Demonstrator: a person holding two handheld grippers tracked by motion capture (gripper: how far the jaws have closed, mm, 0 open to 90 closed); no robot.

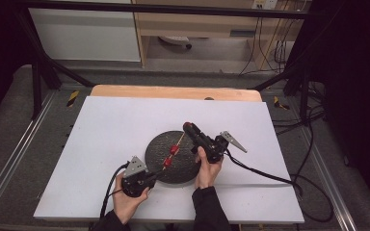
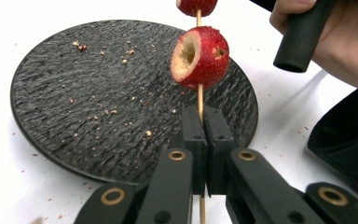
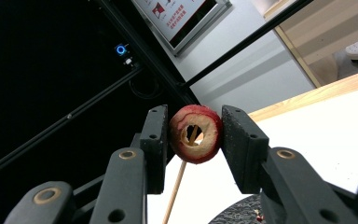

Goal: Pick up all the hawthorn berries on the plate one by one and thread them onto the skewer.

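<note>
Wooden skewer (image 2: pixel 200 100): a thin, pale, round stick held above the black round plate (image 1: pixel 160 144), slanting from the plate's near edge toward its far right edge. The left gripper (image 2: pixel 200 133) has its jaws pressed together on the skewer's lower end, the stick running through the seam between the two black pads. Two cored hawthorn fruits (image 1: pixel 171 155) are threaded on the skewer; the nearer one (image 2: pixel 200 57) is red-skinned, speckled, with a pale hollowed core, and sits just above the left gripper's pads. The right gripper (image 3: pixel 195 135) pinches a third cored fruit (image 3: pixel 196 134) between its textured pads; this fruit is ring-shaped, with red skin and cream flesh, and the skewer's tip shows through its hole.

The plate is matte, with a rough slate-like texture, scattered with small crumbs. It lies near the middle of the white worktop (image 1: pixel 106 134), closer to the near edge. The person's right hand (image 1: pixel 206 168) grips the right gripper's handle over the plate's right rim. Black cables trail off the worktop's near and right edges. A wooden strip borders the far edge.
</note>
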